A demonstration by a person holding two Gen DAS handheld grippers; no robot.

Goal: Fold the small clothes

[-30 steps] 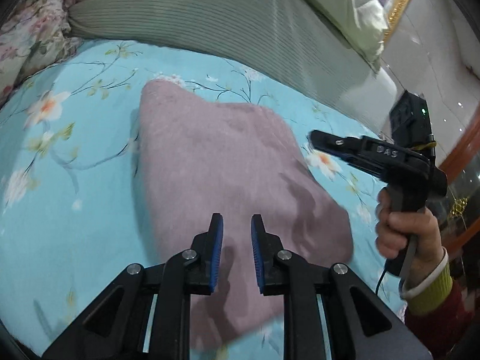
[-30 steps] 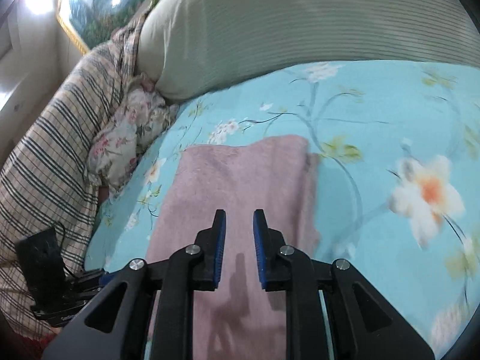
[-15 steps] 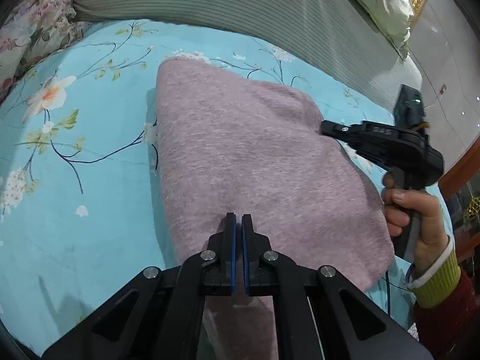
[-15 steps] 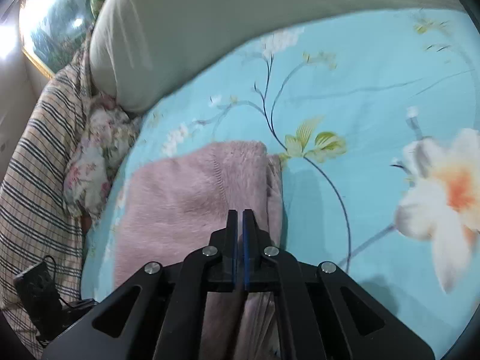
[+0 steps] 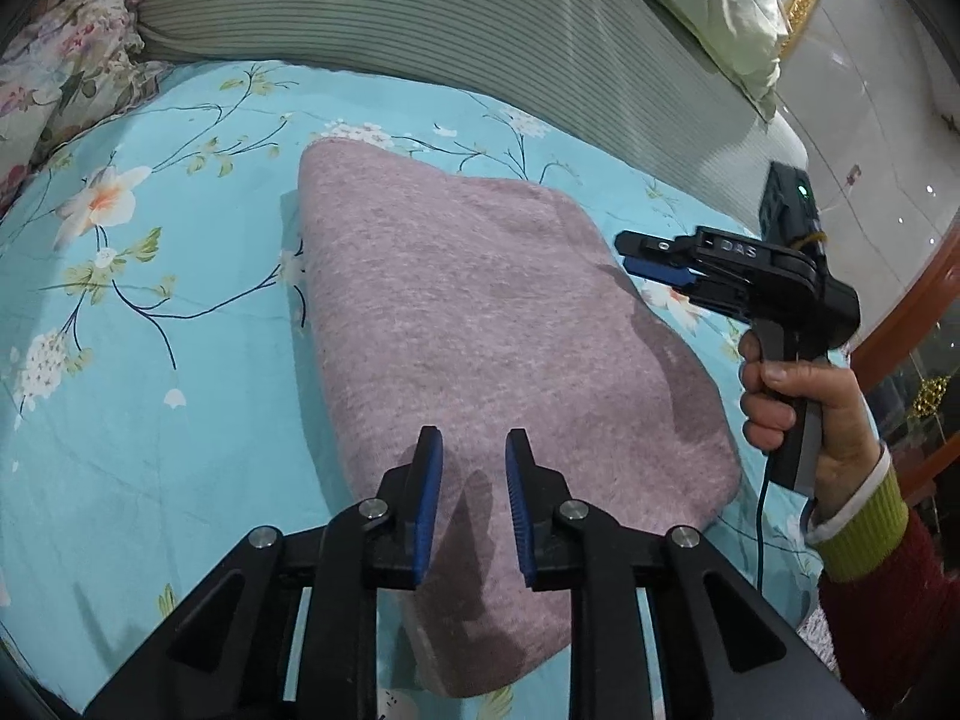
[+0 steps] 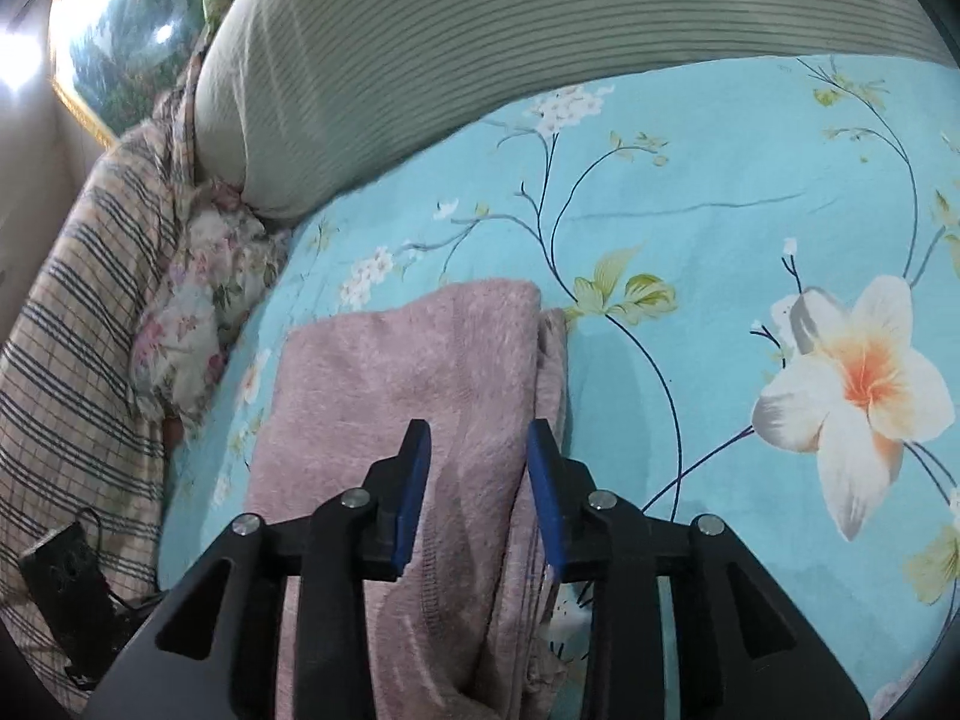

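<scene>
A folded mauve fleece garment lies flat on the turquoise floral bedsheet. My left gripper is open and empty, its blue pads just above the garment's near end. My right gripper is open and empty over the garment near its right folded edge, where several layers show. In the left wrist view the right gripper hovers beside the garment's right edge, held in a hand.
A striped grey-green bolster lies along the far side of the bed. A floral pillow and a plaid blanket lie at one end. A pale pillow and a white wall are at the other.
Both grippers were open a second ago, shut half a second ago, and are open again. The garment lies flatter and both grippers have drawn back slightly.
</scene>
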